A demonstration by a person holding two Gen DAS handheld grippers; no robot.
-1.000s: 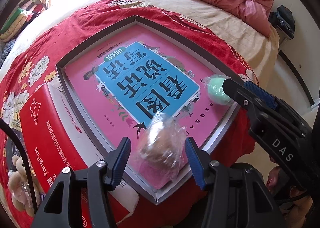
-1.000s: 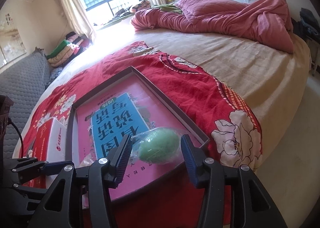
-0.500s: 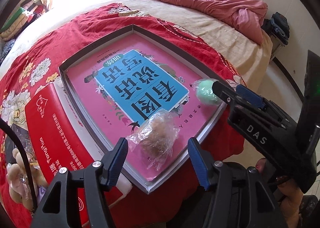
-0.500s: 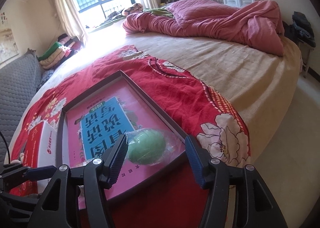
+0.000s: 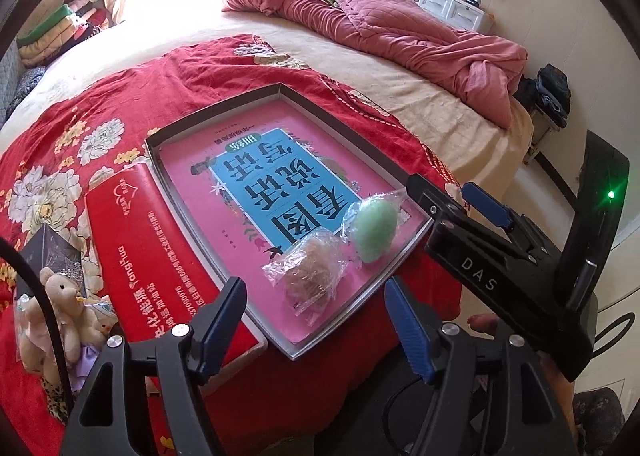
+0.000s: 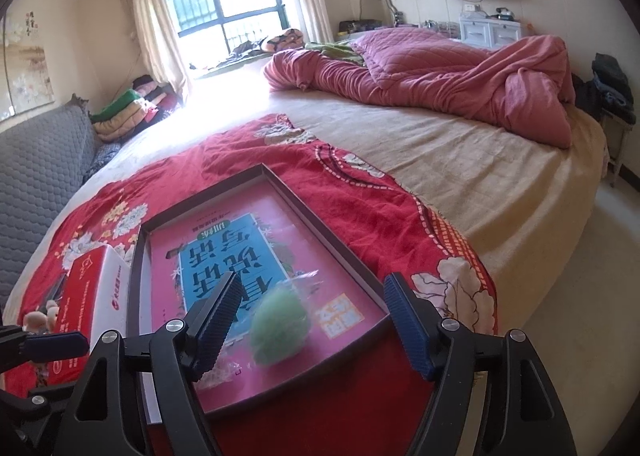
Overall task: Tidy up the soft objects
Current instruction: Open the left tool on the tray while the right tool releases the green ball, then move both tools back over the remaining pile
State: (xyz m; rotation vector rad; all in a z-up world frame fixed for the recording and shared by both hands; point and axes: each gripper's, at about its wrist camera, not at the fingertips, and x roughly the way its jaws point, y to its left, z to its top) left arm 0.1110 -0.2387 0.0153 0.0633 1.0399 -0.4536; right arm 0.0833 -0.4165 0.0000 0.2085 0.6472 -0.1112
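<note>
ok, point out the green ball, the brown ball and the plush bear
green ball (image 5: 376, 228), left wrist view, middle of its green body
brown ball (image 5: 312, 276), left wrist view, middle, through the wrap
plush bear (image 5: 60, 292), left wrist view, its head

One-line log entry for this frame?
left gripper: jaws just opening, empty | right gripper: jaws just opening, empty | brown ball, green ball: bagged, in tray

A bed carries a red floral cloth and a rumpled pink quilt
</note>
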